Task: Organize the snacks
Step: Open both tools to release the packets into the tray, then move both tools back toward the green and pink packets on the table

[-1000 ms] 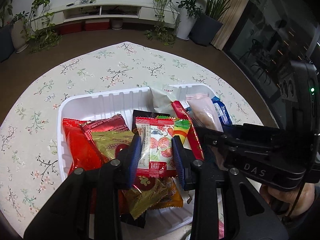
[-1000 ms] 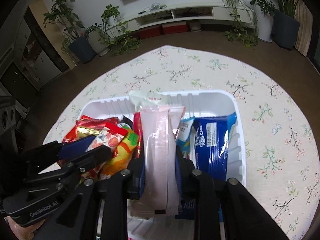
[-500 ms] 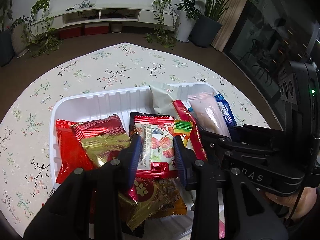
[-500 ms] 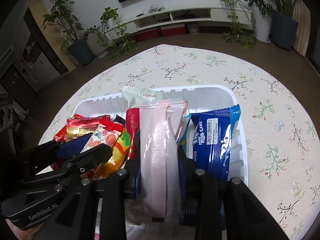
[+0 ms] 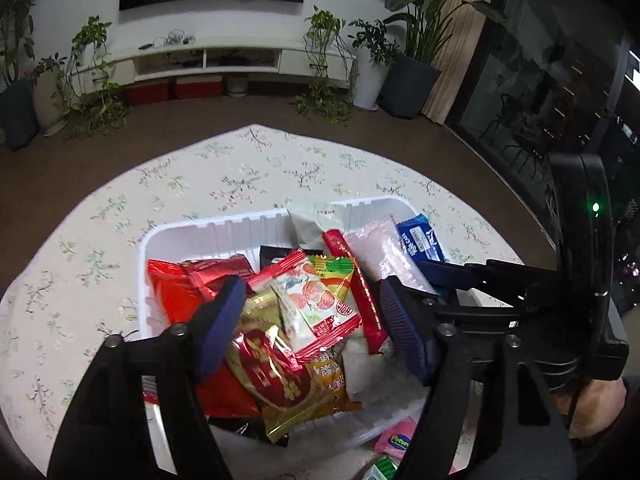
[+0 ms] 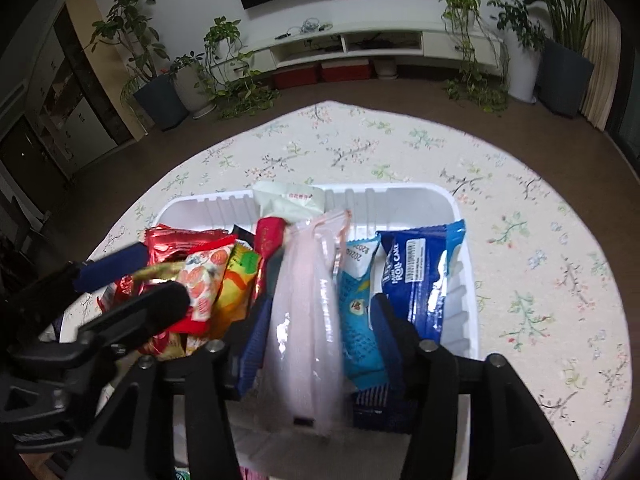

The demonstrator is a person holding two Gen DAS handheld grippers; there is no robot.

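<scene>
White tray (image 5: 208, 229) sits on the floral tablecloth (image 5: 248, 168); all places below are given from the tray.

Left wrist view, left to right:
- Red foil packets (image 5: 176, 292) piled at the tray's left end, a gold-and-red packet (image 5: 276, 364) toward the near rim.
- Left gripper (image 5: 312, 324) over the tray's middle, jaws just opened and standing spread. The lychee-print packet (image 5: 316, 304) lies between the blue pads (image 5: 220, 324) with clear gaps on both sides; neither pad presses it.
- Slim red stick packet (image 5: 352, 276) just right of it, then the pale pink pouch (image 5: 380, 256), then a blue roll cake wrapper (image 5: 420, 236) at the tray's right end.
- Pale green sachet (image 5: 316, 216) leans on the far wall.
- Only this view shows a pink packet (image 5: 394, 440) outside the near rim, and the person's hand (image 5: 596, 408) behind the other tool at lower right.

Right wrist view, left to right:
- Left gripper enters from the left over the red foil packets.
- Right gripper (image 6: 320, 320) over the tray's right half, jaws just opened. The pale pink pouch stands between them, touching or nearly touching the left pad (image 6: 256, 340); the right pad is well clear of it.
- Only this view shows a light blue packet (image 6: 358, 300) between the pouch and the roll cake wrapper, and the bare ribbed right wall of the tray.
</scene>
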